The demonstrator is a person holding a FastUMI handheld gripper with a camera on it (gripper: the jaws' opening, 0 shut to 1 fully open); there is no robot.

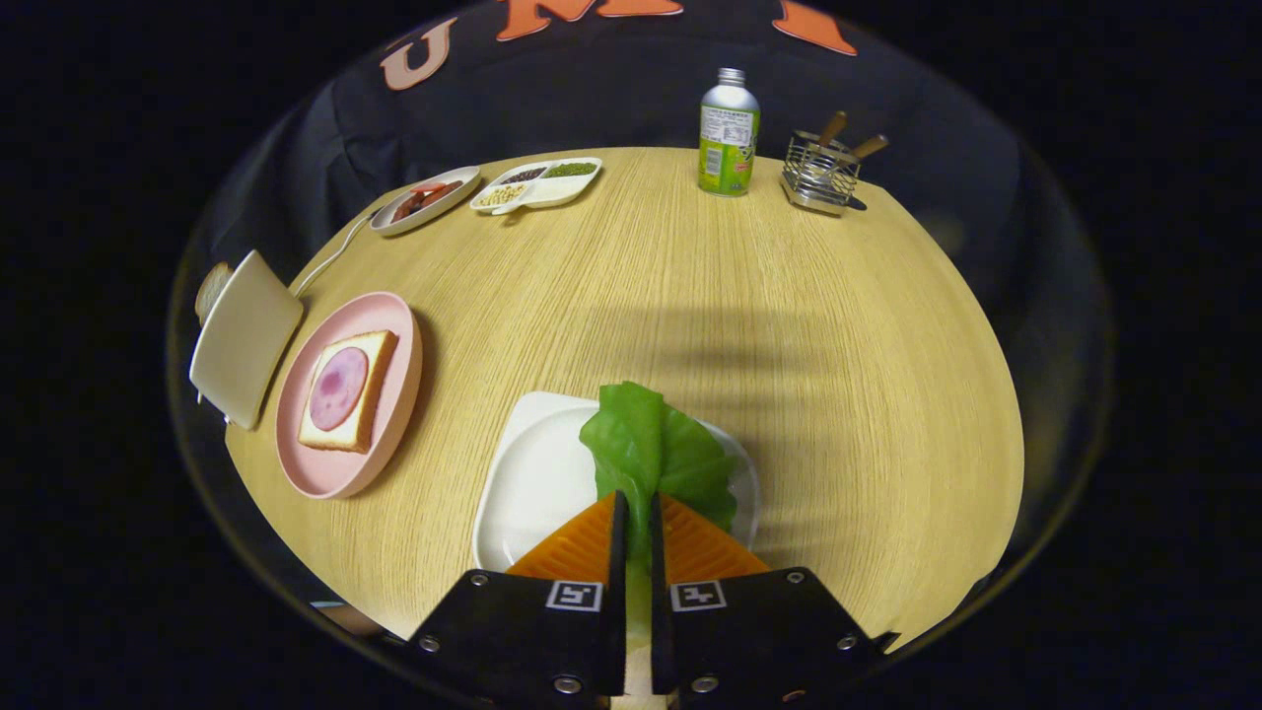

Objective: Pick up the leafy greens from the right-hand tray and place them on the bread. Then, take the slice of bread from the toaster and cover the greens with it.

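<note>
The fingers (593, 540) hide the leafy greens' (651, 449) lower end, and the toaster (244, 338) conceals most of its bread slice (210, 289).

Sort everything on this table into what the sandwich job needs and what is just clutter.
Needed:
- gripper, shut on the leafy greens
- white tray
- bread on the pink plate
- toaster with its slice

Clutter:
- bottle
- wire utensil holder
- divided dish
- small plate

Green leaf (651, 444), white tray (537, 483), pink plate (394, 414), cream toaster (242, 340), orange ribbed fingers (582, 547), pale wood-grain table (789, 325).
</note>
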